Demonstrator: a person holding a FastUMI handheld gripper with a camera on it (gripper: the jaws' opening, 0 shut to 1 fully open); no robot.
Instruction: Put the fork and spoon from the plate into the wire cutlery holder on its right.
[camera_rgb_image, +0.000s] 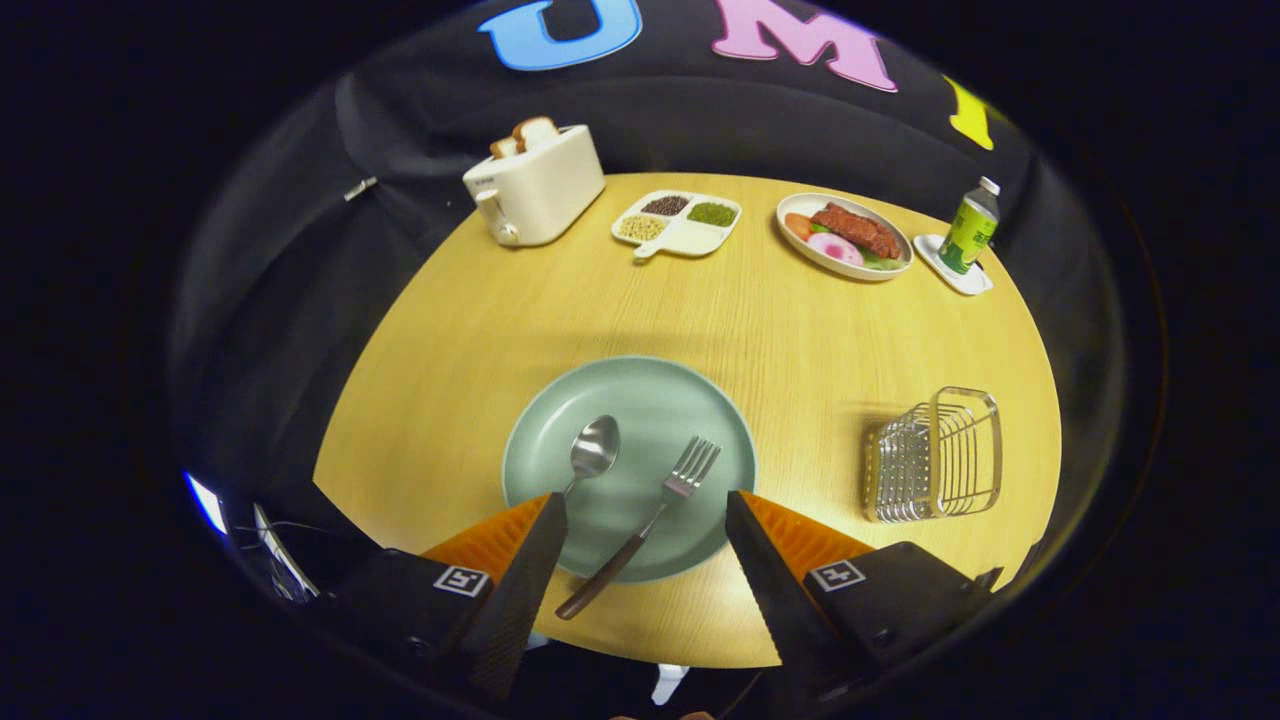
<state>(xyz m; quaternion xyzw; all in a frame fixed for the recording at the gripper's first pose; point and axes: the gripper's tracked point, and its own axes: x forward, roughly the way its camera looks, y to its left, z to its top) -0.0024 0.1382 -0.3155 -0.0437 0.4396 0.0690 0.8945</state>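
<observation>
Wood table (480, 330): I see a round, light-grained top carrying everything listed below.
Plate (640, 395): pale green, round, at the near middle of the table, just ahead of my fingers.
Spoon (592, 448): lies on the left part of the plate, bowl pointing far, handle running near and passing behind my left finger.
Fork (660, 508): lies on the right part of the plate beside the spoon, not touching it, tines far and tilted right; its brown handle crosses the near rim of the plate and ends over the table, between my fingers.
Gripper (645, 505): I read it as spread wide, both fingers apart with the near part of the plate between them; neither finger presses on anything.
Cutlery holder (935, 457): wire basket standing on the table to the right of the plate, apart from it; I see nothing inside.
Toaster (535, 185): cream, far left, with bread in its slots.
Divided tray (678, 222): white, far middle, with dry goods in several compartments.
Food dish (845, 237): white oval, far right of the tray, holding meat and vegetables.
Bottle (970, 227): green-labelled, upright on a small white coaster (955, 270) at the far right.
</observation>
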